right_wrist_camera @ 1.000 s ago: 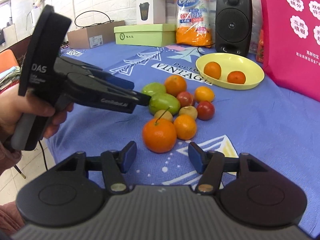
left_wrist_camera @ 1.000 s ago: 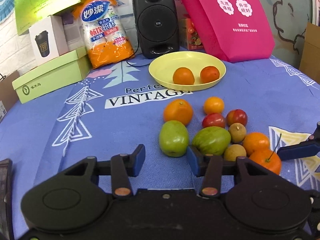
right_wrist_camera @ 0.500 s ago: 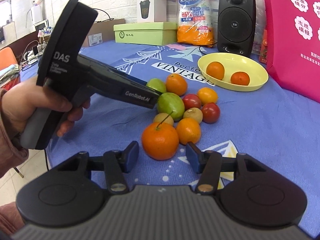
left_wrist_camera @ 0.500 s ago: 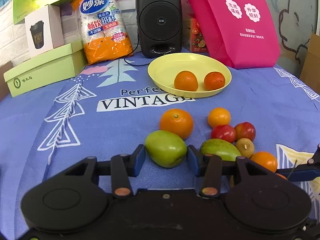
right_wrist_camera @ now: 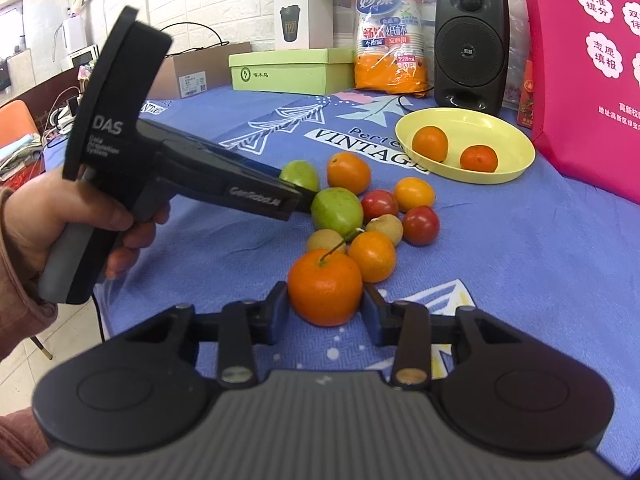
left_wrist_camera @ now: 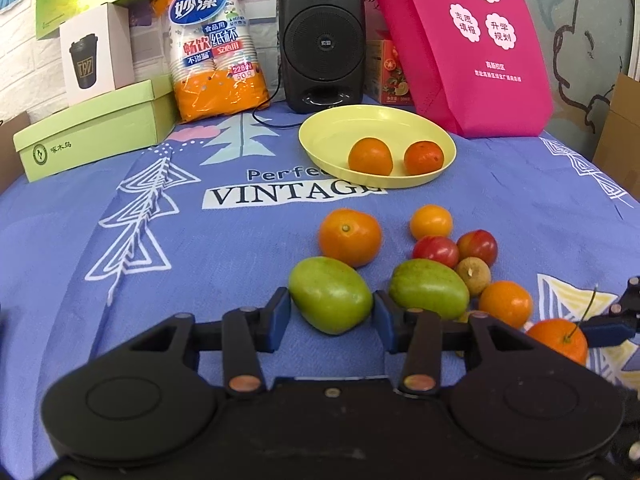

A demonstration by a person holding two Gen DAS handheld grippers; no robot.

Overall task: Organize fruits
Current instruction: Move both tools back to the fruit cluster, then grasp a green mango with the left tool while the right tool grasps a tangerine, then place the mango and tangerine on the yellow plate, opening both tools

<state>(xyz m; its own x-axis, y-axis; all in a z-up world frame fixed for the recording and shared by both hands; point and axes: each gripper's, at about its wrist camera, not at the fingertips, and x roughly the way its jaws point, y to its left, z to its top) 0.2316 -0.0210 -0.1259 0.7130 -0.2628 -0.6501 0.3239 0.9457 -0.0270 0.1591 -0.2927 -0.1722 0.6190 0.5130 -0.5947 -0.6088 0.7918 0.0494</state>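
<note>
A pile of loose fruit lies on the blue cloth. My left gripper (left_wrist_camera: pixel 330 314) is open, its jaws on either side of a green mango (left_wrist_camera: pixel 330 295), close to its sides. A second green mango (left_wrist_camera: pixel 429 289) lies just right of it. My right gripper (right_wrist_camera: pixel 325 307) is open, its jaws around a stemmed orange (right_wrist_camera: pixel 325 288), at or near its sides. The yellow plate (left_wrist_camera: pixel 328 134) holds two oranges (left_wrist_camera: pixel 370 156); it also shows in the right wrist view (right_wrist_camera: pixel 516 152). The left gripper's body (right_wrist_camera: pixel 192 176) shows in the right wrist view.
Other oranges (left_wrist_camera: pixel 350 236), red fruits (left_wrist_camera: pixel 436 250) and small brown fruits (left_wrist_camera: pixel 473 273) crowd the pile. At the back stand a black speaker (left_wrist_camera: pixel 322 36), a pink bag (left_wrist_camera: pixel 464 44), a pack of paper cups (left_wrist_camera: pixel 214 44) and a green box (left_wrist_camera: pixel 92 132).
Both grippers have moved forward. The green mango now sits between the left jaws, and the stemmed orange between the right jaws, which have narrowed a little.
</note>
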